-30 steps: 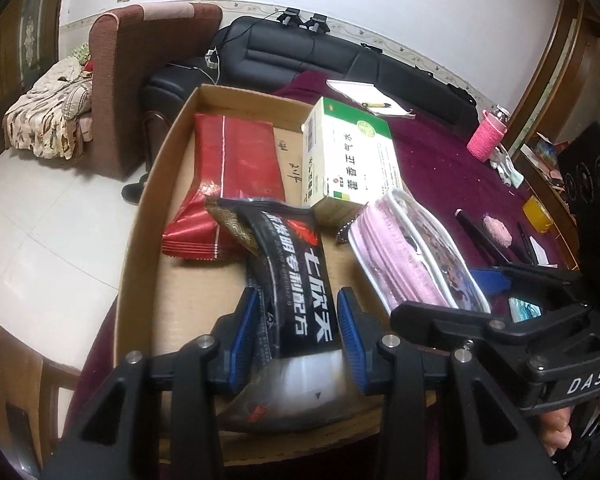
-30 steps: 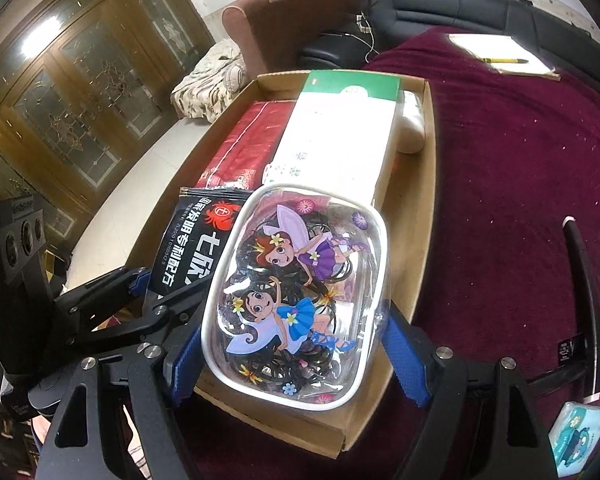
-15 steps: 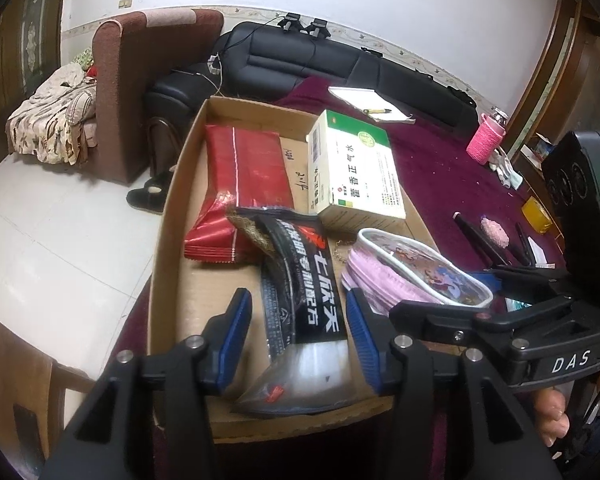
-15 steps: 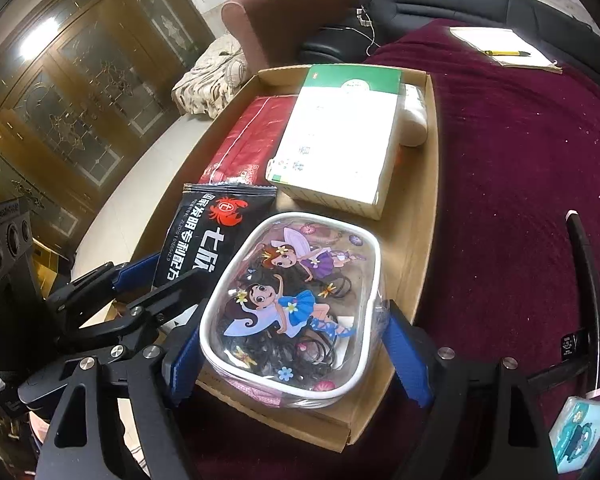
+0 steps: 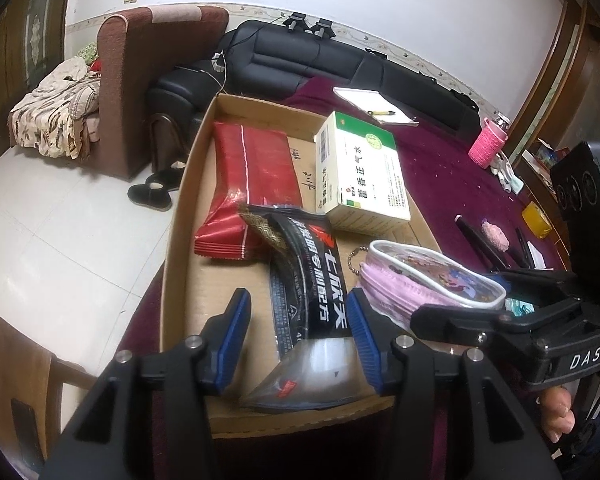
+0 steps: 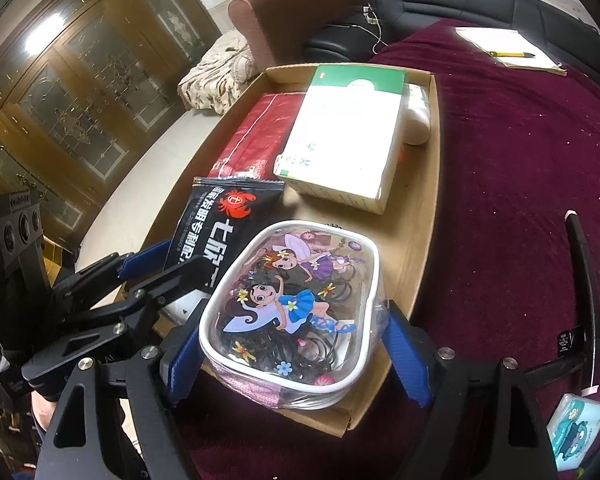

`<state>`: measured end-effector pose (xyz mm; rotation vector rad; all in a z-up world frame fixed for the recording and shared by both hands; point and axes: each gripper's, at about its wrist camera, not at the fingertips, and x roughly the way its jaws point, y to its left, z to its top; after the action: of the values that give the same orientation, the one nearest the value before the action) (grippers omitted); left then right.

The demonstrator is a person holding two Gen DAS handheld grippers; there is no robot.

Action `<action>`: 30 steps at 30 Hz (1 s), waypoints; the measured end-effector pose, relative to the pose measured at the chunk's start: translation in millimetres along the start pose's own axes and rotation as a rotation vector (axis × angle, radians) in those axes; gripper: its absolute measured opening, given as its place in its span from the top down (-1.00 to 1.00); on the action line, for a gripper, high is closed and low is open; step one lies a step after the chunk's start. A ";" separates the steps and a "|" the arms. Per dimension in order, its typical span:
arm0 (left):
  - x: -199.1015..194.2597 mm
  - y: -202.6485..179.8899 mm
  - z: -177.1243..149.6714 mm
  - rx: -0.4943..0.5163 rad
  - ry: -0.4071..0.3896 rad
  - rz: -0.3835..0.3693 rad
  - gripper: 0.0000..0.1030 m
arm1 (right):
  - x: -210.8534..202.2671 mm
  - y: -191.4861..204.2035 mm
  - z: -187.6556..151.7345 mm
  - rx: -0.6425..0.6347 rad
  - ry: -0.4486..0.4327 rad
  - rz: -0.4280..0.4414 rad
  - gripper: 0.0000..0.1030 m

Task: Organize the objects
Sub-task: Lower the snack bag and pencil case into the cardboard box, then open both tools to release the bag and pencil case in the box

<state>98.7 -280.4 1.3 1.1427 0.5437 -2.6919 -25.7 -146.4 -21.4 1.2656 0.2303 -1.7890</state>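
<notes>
A shallow cardboard box (image 5: 180, 216) (image 6: 424, 248) on the maroon table holds a red packet (image 5: 252, 176) (image 6: 260, 140), a green-and-white carton (image 5: 360, 172) (image 6: 348, 136), a black snack packet (image 5: 312, 292) (image 6: 220, 224) and a clear fairy-print pouch (image 5: 432, 280) (image 6: 292, 312). My left gripper (image 5: 298, 336) is open, its blue pads apart on either side of the black packet's near end. My right gripper (image 6: 296, 360) is open around the pouch, which rests on the box's near corner.
A notepad with a pen (image 5: 374, 106) (image 6: 504, 46) lies at the far table edge. A pink cup (image 5: 490, 146), a black headband (image 6: 584, 280), a pink hair clip (image 5: 496, 234) and a blue card (image 6: 576, 432) lie right of the box. Sofas stand behind.
My left gripper opened, let go of the black packet and drew back. My right gripper lowered the pouch into the box, opened and pulled back slightly.
</notes>
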 end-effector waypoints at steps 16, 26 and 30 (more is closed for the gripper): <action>-4.6 5.3 -0.5 -0.021 -0.008 -0.011 0.04 | -2.7 4.5 -1.8 -0.019 0.004 -0.002 -0.70; -5.0 5.5 0.2 -0.029 -0.012 -0.019 0.04 | -35.8 -21.3 -0.3 0.099 -0.044 0.065 -0.70; -5.7 6.6 0.7 -0.033 -0.013 -0.020 0.04 | -36.2 -24.2 -0.7 0.116 -0.036 0.084 -0.70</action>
<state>104.1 -286.8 4.1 1.1171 0.5989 -2.6947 -41.0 -111.8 0.3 1.3039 0.0531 -1.7724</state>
